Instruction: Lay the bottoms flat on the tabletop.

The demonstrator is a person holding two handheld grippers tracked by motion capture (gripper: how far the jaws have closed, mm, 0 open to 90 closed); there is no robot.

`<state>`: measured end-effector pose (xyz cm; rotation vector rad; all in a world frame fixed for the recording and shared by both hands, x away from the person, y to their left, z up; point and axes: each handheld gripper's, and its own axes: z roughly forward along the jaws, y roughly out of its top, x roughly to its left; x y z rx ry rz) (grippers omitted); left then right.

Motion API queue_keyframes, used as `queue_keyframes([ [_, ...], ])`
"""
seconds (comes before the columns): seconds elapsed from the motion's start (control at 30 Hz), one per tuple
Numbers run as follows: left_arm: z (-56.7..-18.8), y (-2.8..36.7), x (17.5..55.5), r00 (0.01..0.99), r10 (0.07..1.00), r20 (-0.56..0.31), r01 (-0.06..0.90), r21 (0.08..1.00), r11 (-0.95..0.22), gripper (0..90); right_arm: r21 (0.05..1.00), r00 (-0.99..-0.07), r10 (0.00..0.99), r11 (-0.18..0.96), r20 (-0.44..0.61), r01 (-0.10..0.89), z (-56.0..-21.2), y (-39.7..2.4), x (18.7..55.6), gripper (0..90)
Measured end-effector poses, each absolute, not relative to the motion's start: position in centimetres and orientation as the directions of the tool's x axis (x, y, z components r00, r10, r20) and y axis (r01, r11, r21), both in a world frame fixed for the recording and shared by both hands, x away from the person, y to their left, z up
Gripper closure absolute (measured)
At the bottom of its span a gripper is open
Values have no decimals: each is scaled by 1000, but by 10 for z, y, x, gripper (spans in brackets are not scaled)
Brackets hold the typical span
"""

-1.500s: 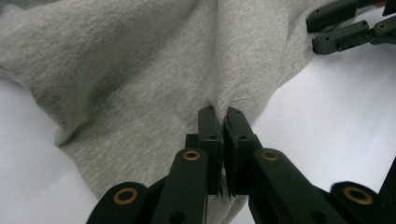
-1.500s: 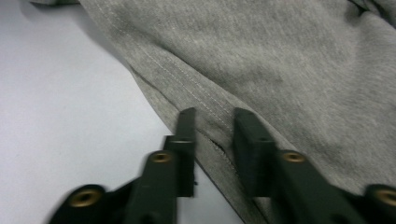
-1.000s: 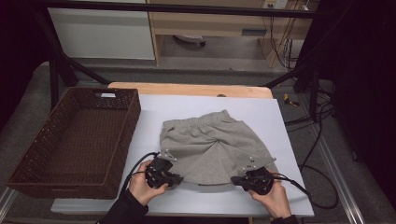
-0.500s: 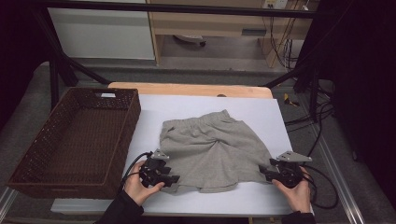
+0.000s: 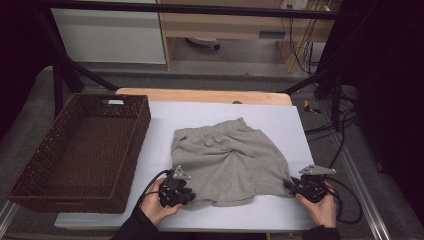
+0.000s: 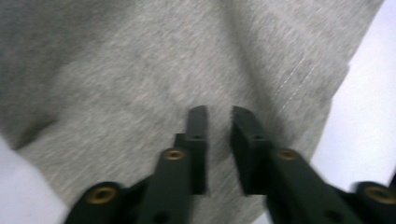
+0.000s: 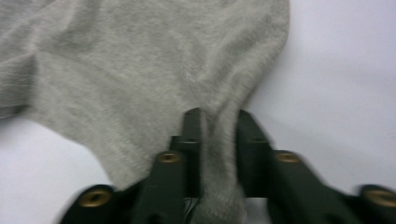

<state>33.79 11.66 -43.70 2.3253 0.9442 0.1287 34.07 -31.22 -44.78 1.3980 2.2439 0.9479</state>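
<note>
Jaws of both the left gripper [image 5: 175,190] and right gripper [image 5: 309,187] have just closed, pinching the 2 near hem corners of the grey shorts [image 5: 227,160], whose waistband points away, right of the basket [image 5: 80,150].

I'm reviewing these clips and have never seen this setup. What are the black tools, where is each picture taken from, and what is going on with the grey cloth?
A person holds a two-jaw tool in each hand: the left gripper and the right gripper. The high view looks down from above the person's side of the white table. The other two pictures come from cameras riding on each gripper, looking along its jaws. Grey shorts lie on the table, a brown wicker basket beside them. Both grippers' jaws have just been closing. The right pinches a fold of the shorts' edge; the left's jaws stand nearly together over the fabric.
</note>
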Motion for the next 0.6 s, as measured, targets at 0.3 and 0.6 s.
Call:
queue_keyframes([
  [0.3, -426, 139, 337, 745, 644, -174, 618, 545, -567, 900, 675, -474, 871, 271, 131, 686, -429, -327, 329, 865],
  [0.6, -414, 158, 331, 751, 630, -196, 601, 597, -531, 897, 669, -490, 865, 299, 111, 680, -414, -334, 319, 653],
])
